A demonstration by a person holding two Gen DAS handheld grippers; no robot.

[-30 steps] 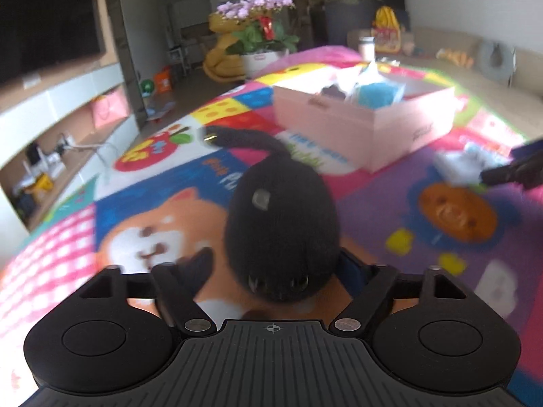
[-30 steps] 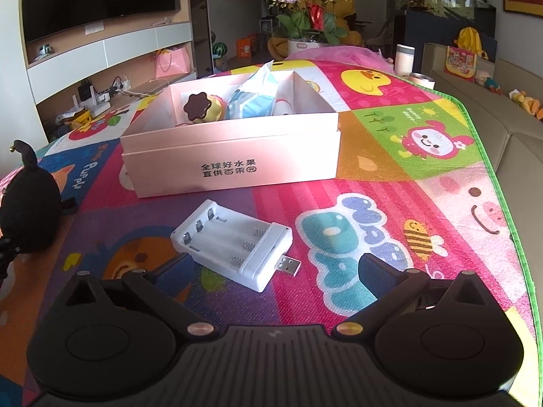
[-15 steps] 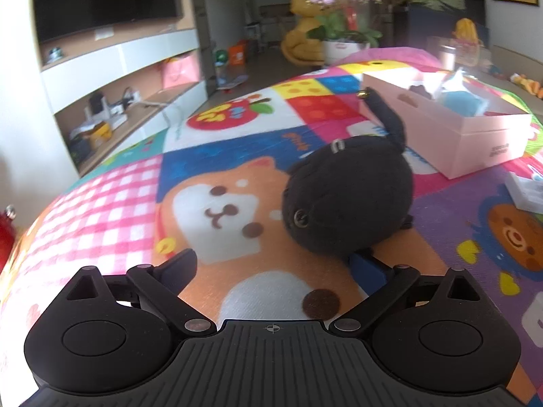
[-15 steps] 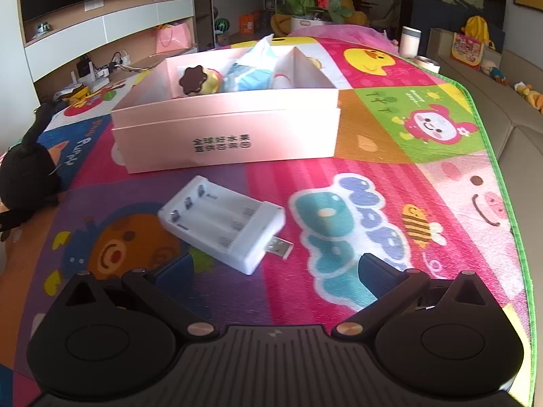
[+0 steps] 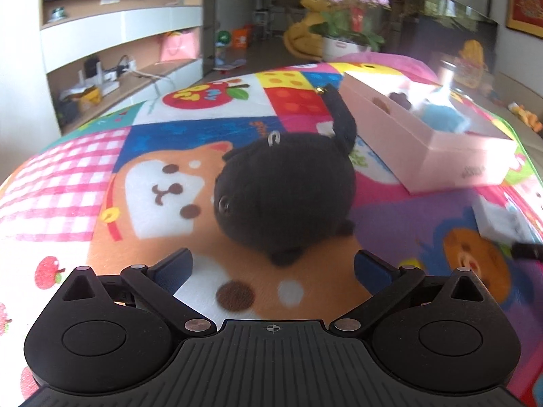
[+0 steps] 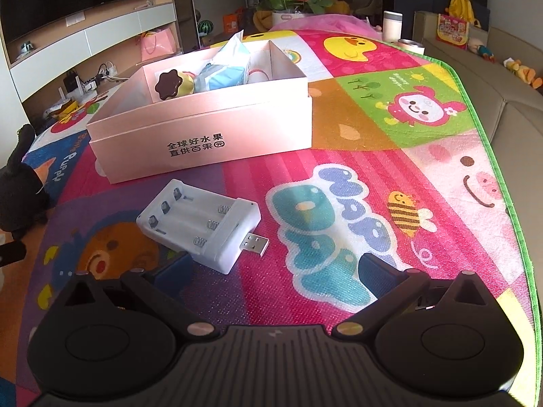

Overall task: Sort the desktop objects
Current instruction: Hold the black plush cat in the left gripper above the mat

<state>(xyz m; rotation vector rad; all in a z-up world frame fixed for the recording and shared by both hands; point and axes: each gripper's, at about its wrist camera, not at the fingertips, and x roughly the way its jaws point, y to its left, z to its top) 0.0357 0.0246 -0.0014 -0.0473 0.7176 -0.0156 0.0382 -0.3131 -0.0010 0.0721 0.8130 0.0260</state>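
While the black plush toy [image 5: 288,200] sits on the colourful play mat [image 5: 68,183] in the middle of my left wrist view, my left gripper [image 5: 273,266] stands spread wide just below it; its jaws have just been opening, and the blue pads [image 5: 176,264] touch nothing, with the toy a little ahead of them rather than between them. The toy's tail sticks up toward the upper right, and a small metal ring shows on its top. In my right wrist view the same toy appears at the far left edge [image 6: 20,200].

Near the centre-left of the right wrist view lies the white battery charger [image 6: 200,224], its bays empty and its USB plug pointing right. My right gripper [image 6: 275,268] is open too, with the charger's near end just above the left pad; I cannot tell whether pad and charger touch.

Behind the charger, in the upper left of that view, stands the pink box [image 6: 203,135], printed with dark characters on its front wall. It holds a brown flower-shaped item [image 6: 168,84] and a blue and white tissue pack [image 6: 225,71]. In the left wrist view the box sits at the upper right [image 5: 424,142], behind the toy.
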